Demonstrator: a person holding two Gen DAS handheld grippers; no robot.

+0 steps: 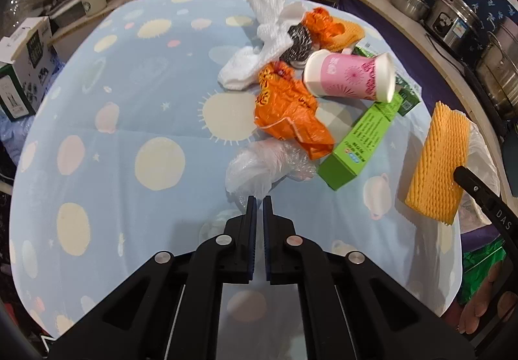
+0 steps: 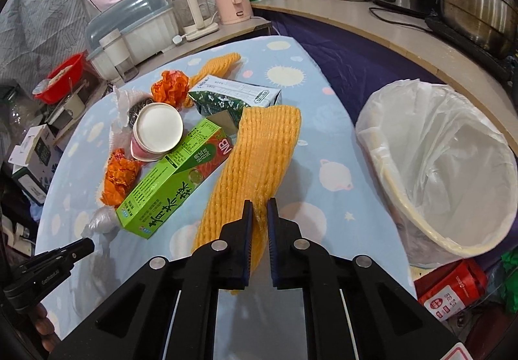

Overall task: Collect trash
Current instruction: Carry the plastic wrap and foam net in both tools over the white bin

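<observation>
Our right gripper (image 2: 259, 208) has its jaws clenched on the near end of a ribbed yellow foam net (image 2: 255, 159), a long soft sleeve lifted off the tabletop (image 1: 97, 149), while our left gripper (image 1: 259, 203) has its jaws pressed together at the edge of a crinkled clear plastic bag (image 1: 259, 166), though we cannot tell whether any film is caught. The remaining trash lies heaped mid-table: a glossy green carton (image 2: 168, 188), a pink paper cup (image 1: 349, 78) on its side, crumpled orange wrappers (image 1: 288, 114) and white netting (image 1: 259, 49). The bin (image 2: 453, 166), lined with thin white plastic, stands open just past the tabletop's right edge, and the blue cloth on the near left lies bare.
</observation>
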